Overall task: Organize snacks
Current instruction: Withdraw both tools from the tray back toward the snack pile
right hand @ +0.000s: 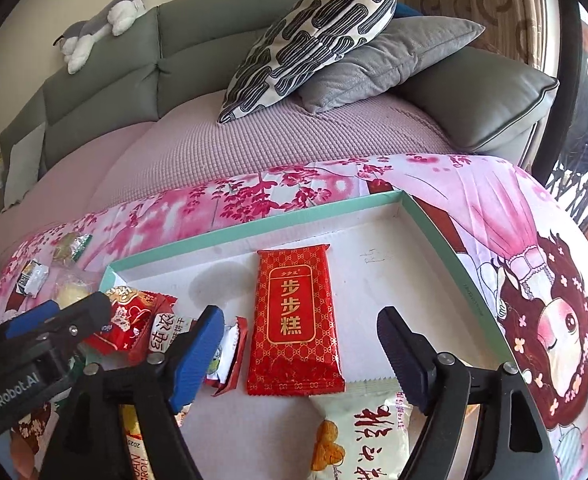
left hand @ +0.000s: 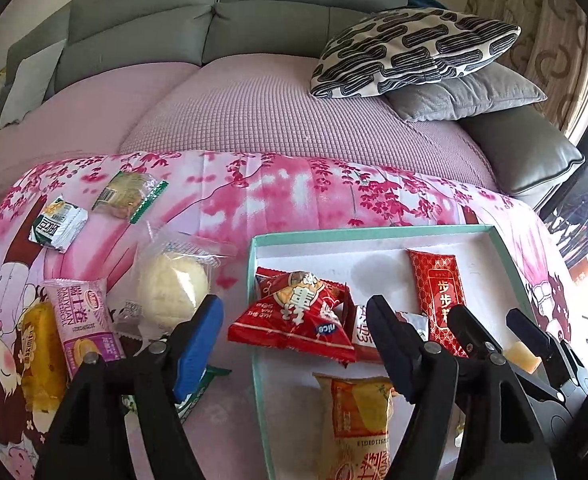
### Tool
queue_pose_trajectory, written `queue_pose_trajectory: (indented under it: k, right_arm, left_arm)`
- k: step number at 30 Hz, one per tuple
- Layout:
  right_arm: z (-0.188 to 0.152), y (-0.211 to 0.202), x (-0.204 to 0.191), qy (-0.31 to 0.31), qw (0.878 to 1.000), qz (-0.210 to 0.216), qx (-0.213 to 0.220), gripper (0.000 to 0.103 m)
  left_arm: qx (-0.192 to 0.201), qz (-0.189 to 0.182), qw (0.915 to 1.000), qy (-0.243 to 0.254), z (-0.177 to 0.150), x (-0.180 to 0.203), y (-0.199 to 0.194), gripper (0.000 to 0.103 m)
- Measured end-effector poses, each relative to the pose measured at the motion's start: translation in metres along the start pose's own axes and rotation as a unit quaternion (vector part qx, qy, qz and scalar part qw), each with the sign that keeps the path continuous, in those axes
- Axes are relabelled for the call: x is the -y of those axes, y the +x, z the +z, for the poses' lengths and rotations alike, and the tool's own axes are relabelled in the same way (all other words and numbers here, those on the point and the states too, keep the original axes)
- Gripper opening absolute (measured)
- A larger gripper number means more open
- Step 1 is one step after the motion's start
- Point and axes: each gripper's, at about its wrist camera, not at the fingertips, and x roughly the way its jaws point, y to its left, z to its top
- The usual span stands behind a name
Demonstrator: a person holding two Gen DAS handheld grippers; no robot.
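left gripper (left hand: 294, 316) spread, nothing pinched | right gripper (right hand: 299, 332) spread over red cake pack (right hand: 295, 320) lying in tray (right hand: 254, 222) | step: release done | next: fetch bun (left hand: 172, 286) left of tray

Left gripper (left hand: 294, 320) jaws apart, nothing pinched; crumpled red snack bag (left hand: 294, 320) sits between them, just ahead, in the teal-rimmed tray (left hand: 373, 233). Round bun packet (left hand: 174, 286) just outside the blue finger (left hand: 196, 344). Right gripper (left hand: 493, 330) beside it, over the tray.
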Motion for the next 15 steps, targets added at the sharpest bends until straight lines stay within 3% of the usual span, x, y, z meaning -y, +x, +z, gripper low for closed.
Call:
queue_pose_trajectory:
  k: [4,15]
  right_arm:
    - [-0.006,-0.007,-0.003,0.002,1.0,0.004,-0.005,0.086]
    - [-0.035,-0.026,-0.013,-0.014,1.0,-0.017,-0.014,0.096]
  left_arm:
    - [0.015,0.013,0.9998,-0.005,-0.008,-0.009,-0.017,0.09]
    - [0.021,0.031,0.9982,-0.046,-0.042,-0.049,-0.036,0.095]
